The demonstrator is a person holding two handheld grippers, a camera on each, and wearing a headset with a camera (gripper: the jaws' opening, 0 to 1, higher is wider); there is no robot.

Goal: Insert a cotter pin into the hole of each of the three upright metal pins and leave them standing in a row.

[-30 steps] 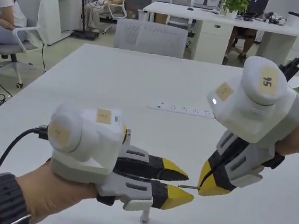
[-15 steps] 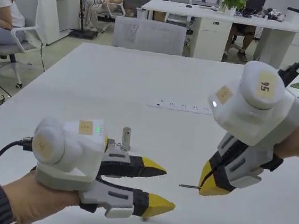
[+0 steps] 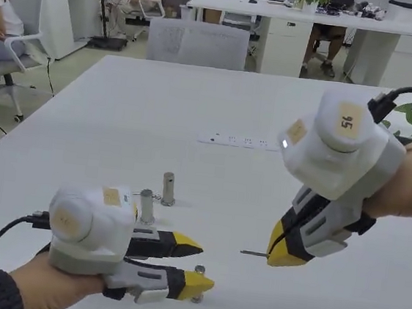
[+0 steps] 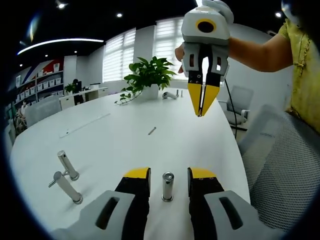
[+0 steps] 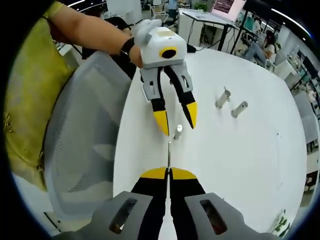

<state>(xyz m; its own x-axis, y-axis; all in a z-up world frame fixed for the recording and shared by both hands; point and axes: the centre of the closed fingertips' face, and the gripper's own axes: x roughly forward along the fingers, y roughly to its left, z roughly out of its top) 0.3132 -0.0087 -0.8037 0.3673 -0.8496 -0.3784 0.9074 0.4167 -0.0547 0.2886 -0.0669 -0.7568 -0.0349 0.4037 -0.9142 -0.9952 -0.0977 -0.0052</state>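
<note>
Third metal pin [image 4: 167,186]: upright, between the fingers of the left gripper [image 4: 169,174], with a gap on either side. No cotter pin through it. The left fingers are spread wide, astride the pin and not touching it.

Cotter pin [image 5: 169,151]: pinched between the closed fingers of the right gripper [image 5: 169,172]. It sticks straight out past their tips and points toward the head of the third metal pin. Its tip stops short, with clear air between it and the left fingertips in the head view.

Out past the left fingers, to their left, two more pins stand on the table [image 4: 125,125]. The nearer pin [image 4: 67,186] shows a crosspiece by its top, judged a cotter already seated. For the farther pin [image 4: 67,165], cannot tell whether it is fitted. A loose cotter pin [image 4: 151,131] lies ahead of the left fingers, well apart from them.

Progress, judged: at least one of three done, and all three pins standing. Left to do: steady the third metal pin and thread the held cotter pin, then possibly use the loose one.
</note>
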